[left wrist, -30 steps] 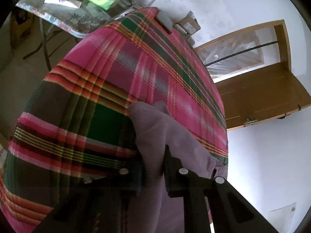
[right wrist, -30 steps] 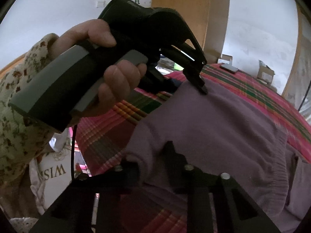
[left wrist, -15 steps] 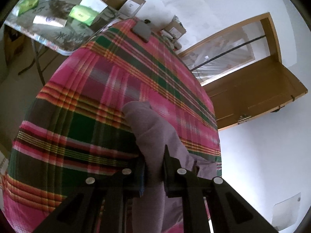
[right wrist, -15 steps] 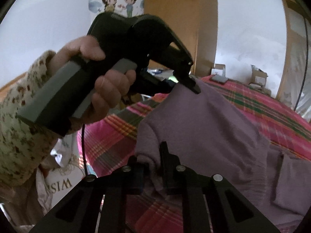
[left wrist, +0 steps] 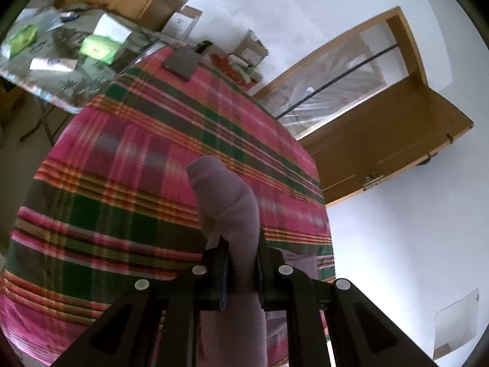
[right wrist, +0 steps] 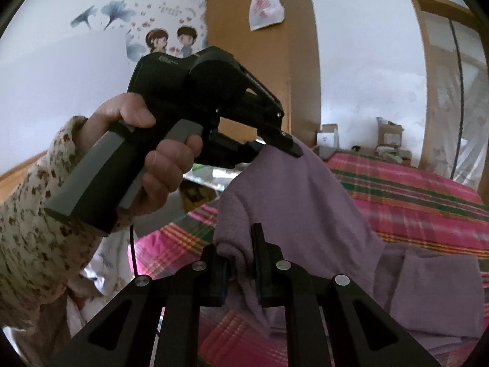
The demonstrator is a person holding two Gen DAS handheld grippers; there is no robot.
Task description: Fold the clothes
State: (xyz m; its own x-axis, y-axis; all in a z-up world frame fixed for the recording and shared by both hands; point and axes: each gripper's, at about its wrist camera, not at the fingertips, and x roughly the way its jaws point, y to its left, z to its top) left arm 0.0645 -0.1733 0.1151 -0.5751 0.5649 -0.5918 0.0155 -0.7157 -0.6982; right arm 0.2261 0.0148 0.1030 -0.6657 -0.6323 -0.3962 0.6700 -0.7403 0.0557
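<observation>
**Above the plaid bed, a mauve garment held at two corners**

Over the plaid bedspread (left wrist: 128, 183), a soft mauve fleece garment (right wrist: 305, 208) hangs lifted, its lower part pooled on the bed. The left gripper (left wrist: 241, 263) and right gripper (right wrist: 240, 263) each clench a bunched edge. A cluttered side table (left wrist: 61, 70) stands beyond; the person's hand (right wrist: 152, 153) blocks the right view.

No text is legible in either view. The left gripper (right wrist: 293, 150) carries a small pale marking on its black housing, too blurred to read. The green packets (left wrist: 97, 49) on the side table (left wrist: 45, 91) show print, also unreadable.
</observation>
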